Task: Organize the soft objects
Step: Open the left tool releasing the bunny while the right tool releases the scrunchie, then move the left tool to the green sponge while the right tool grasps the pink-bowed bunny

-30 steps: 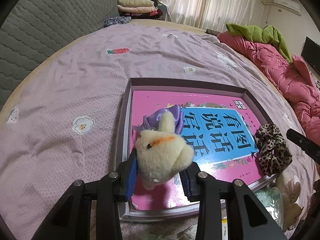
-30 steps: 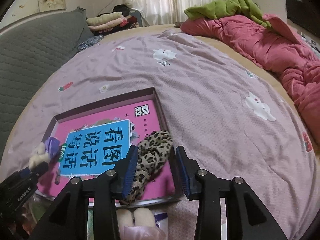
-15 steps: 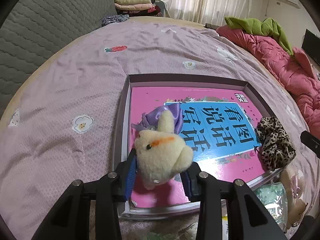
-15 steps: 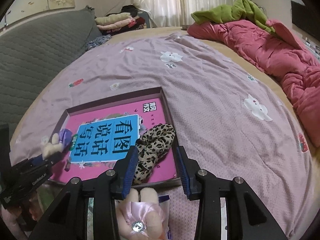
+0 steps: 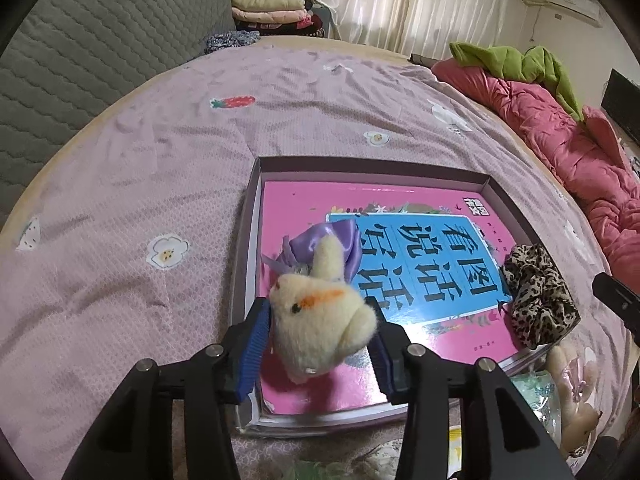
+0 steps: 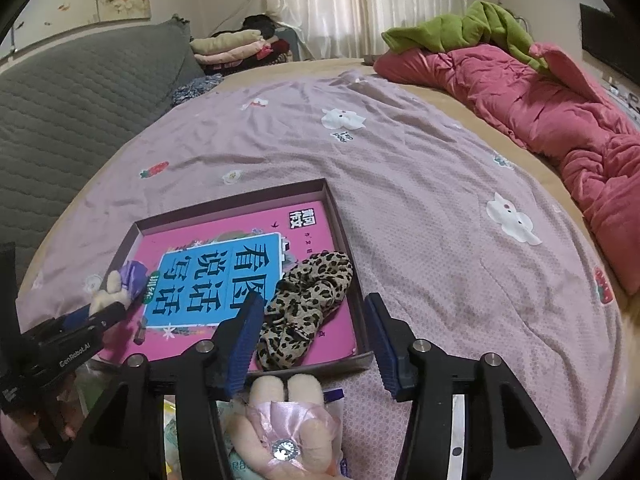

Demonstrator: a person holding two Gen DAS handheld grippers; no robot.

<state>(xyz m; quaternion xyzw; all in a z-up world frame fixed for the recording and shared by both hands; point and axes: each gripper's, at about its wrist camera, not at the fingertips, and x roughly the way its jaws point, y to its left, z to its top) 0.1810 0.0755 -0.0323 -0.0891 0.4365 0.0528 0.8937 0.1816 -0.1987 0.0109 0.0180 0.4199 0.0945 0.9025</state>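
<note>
My left gripper (image 5: 318,336) is shut on a cream plush toy with a purple bow (image 5: 320,316), held over the near left corner of a shallow box (image 5: 372,164) lined with a pink and blue book. A leopard-print scrunchie (image 5: 538,298) lies at the box's right side; it also shows in the right wrist view (image 6: 308,304). My right gripper (image 6: 312,340) is open and empty, pulled back just outside the box's near edge (image 6: 304,368), above a pink plush with a satin bow (image 6: 284,428). The left gripper with its toy shows at left (image 6: 102,308).
The box sits on a lilac bedspread (image 6: 440,200). A red quilt (image 6: 560,112) with a green blanket lies along the right. A grey headboard (image 5: 80,48) and folded clothes (image 5: 268,4) are at the back. Packets and small items lie by the near bed edge (image 5: 540,392).
My right gripper has drawn back from the leopard scrunchie, which stays in the box, and the pink plush has come into view beneath it. My left gripper still holds the cream plush.
</note>
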